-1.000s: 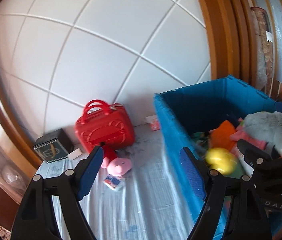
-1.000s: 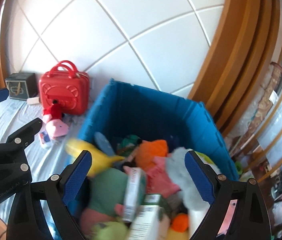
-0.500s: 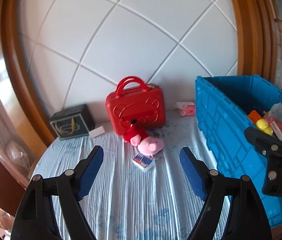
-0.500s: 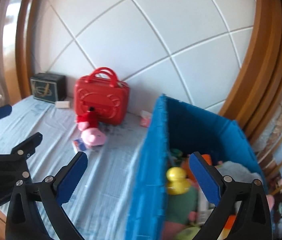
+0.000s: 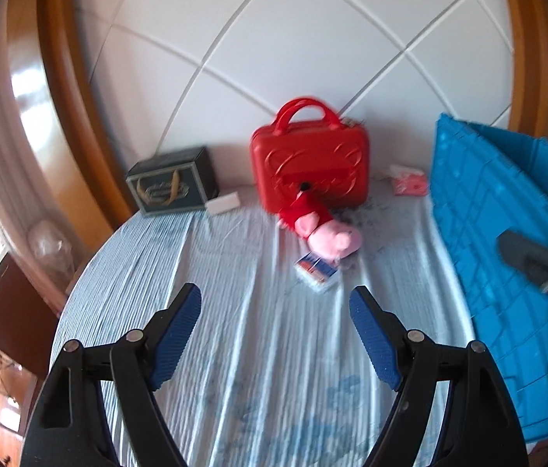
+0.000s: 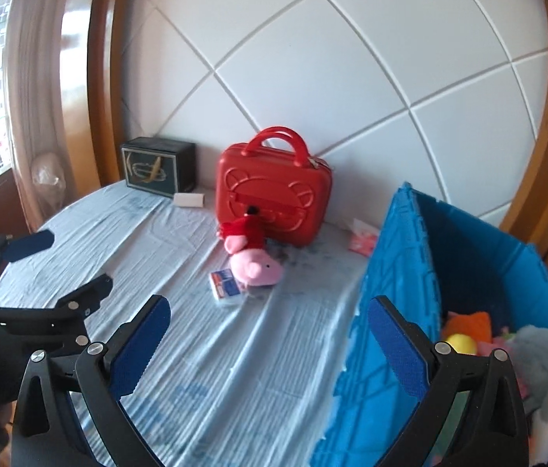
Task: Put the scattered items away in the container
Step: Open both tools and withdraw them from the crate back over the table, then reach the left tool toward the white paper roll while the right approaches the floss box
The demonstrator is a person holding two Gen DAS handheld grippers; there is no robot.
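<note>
A pink pig plush in a red dress lies on the striped sheet against a red toy suitcase. A small blue-and-white card box lies just in front of the pig. The blue crate stands at the right and holds a yellow duck, a grey plush and other toys. My left gripper hangs open and empty over the sheet, short of the card box. My right gripper is open wide and empty, its right finger over the crate's near wall.
A dark gift box, a small white block and a pink packet lie along the padded white wall. Wooden trim frames both sides. The left gripper's fingers show at the right wrist view's left edge.
Both grippers have swung left, from over the crate's toys to over the sheet, and sunk lower. The right jaws have spread wider. The pig and card box now sit nearer the centre.
</note>
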